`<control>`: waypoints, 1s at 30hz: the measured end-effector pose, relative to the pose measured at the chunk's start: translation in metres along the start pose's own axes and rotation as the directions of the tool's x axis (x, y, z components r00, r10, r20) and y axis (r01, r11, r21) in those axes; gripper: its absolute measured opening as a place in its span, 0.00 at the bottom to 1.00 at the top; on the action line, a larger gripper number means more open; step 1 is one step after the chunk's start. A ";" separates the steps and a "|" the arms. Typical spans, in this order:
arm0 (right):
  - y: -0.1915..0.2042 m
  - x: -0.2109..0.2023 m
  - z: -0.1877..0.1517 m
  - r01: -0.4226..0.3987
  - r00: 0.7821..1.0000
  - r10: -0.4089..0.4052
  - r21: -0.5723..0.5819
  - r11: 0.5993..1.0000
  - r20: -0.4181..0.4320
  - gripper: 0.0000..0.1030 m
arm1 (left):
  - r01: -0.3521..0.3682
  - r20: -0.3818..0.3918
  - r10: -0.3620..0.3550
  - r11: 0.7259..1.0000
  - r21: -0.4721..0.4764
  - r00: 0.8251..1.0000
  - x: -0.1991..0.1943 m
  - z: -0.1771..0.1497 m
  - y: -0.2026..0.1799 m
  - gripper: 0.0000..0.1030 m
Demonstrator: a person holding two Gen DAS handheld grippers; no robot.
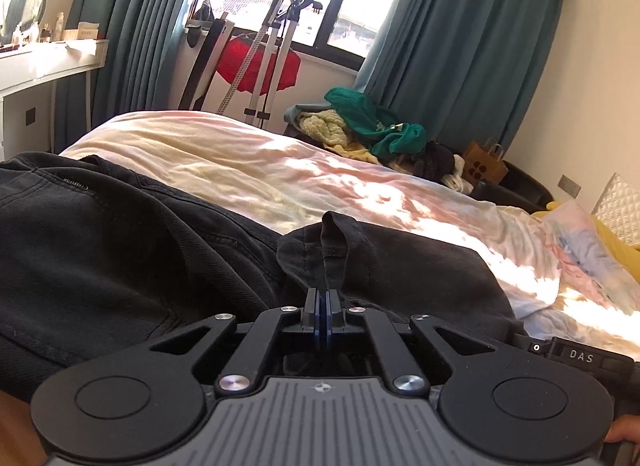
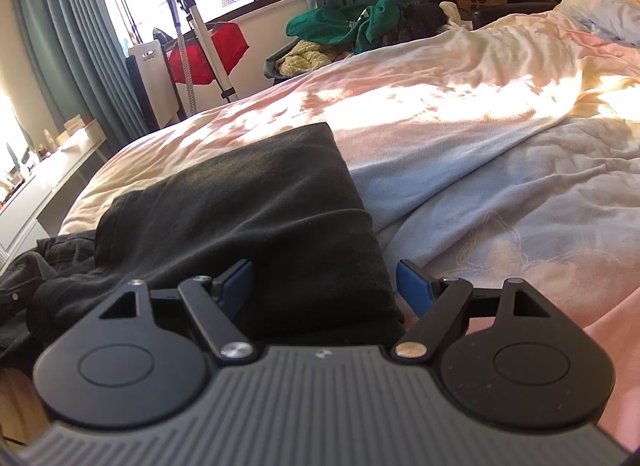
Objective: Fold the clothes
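Black denim trousers [image 1: 120, 250] lie across the near side of the bed, waistband label to the left. In the left wrist view my left gripper [image 1: 322, 300] is shut, its blue pads pinching a raised fold of the black cloth [image 1: 334, 242]. In the right wrist view a folded part of the black trousers [image 2: 240, 205] lies flat on the duvet, and more of it is crumpled at the left [image 2: 24, 286]. My right gripper [image 2: 326, 282] is open and low over the near end of this folded part, one blue pad [image 2: 238, 280] over the cloth and the other at its right edge.
The bed's pastel duvet [image 2: 460, 125] stretches ahead, sunlit in patches, pillows at the far right. A pile of clothes with a green top [image 1: 372, 121] sits beyond the bed, near a paper bag [image 1: 484, 165]. Metal stands and a red cloth [image 1: 260, 65] lean under the window. A white desk [image 1: 44, 69] stands left.
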State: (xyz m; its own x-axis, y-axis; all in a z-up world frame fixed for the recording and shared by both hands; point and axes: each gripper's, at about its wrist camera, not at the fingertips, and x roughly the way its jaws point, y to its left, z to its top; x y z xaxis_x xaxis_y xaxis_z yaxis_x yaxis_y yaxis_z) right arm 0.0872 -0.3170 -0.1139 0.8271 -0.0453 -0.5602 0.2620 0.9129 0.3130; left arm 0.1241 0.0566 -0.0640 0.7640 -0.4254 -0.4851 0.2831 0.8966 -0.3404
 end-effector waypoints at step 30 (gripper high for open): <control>0.027 0.004 -0.005 -0.067 0.997 0.071 -0.123 0.990 0.034 0.79 | 0.067 -0.059 -0.065 0.998 0.021 0.996 0.033 -0.005 -0.015 0.08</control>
State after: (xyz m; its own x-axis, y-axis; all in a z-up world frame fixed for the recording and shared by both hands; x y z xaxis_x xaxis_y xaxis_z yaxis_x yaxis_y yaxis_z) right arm 0.0953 -0.2902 -0.1114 0.8603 0.0060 -0.5097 0.1432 0.9568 0.2529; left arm 0.1421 0.0287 -0.0793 0.7082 -0.4896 -0.5087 0.3455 0.8687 -0.3551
